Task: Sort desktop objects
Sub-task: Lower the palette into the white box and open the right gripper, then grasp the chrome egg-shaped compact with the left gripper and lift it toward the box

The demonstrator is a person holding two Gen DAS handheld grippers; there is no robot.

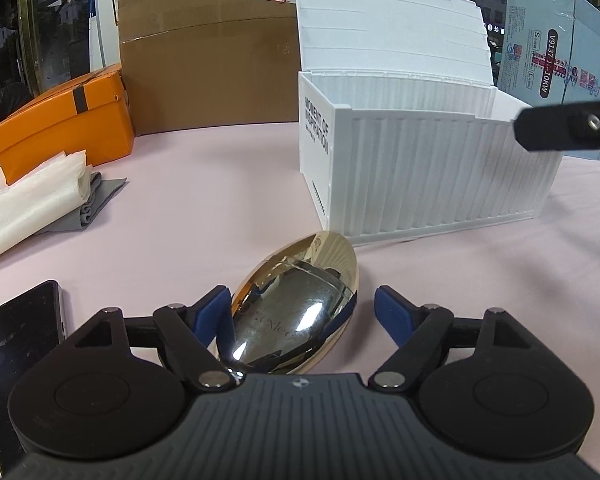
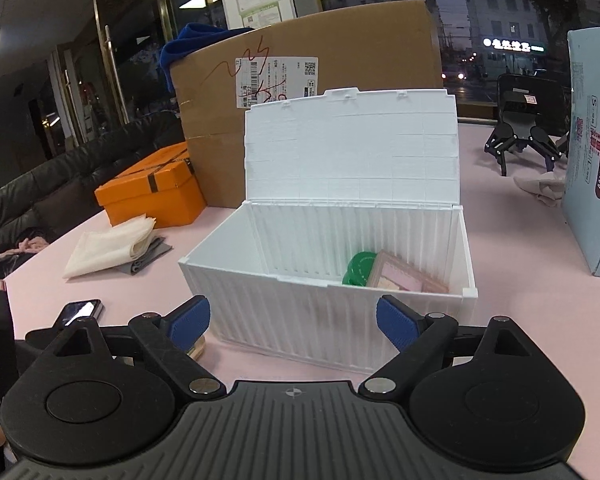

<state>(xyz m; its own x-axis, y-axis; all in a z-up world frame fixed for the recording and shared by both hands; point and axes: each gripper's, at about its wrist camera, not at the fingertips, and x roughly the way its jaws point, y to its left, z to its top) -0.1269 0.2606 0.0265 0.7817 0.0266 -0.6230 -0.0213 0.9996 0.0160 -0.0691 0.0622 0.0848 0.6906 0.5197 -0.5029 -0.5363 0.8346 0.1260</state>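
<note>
With the left gripper [image 1: 296, 312] still wide around the mirror-gold case [image 1: 292, 312] at lower centre, it needed squaring before pinching, while the right gripper [image 2: 294, 322] hung open and empty.

A mirror-glossy gold metallic case [image 1: 296, 312] lies beside a matt, ribbed white plastic box [image 1: 440, 176].

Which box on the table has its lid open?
The white ribbed container: its lid stands upright and a green item shows inside. The orange box and the cardboard carton are closed.
</note>
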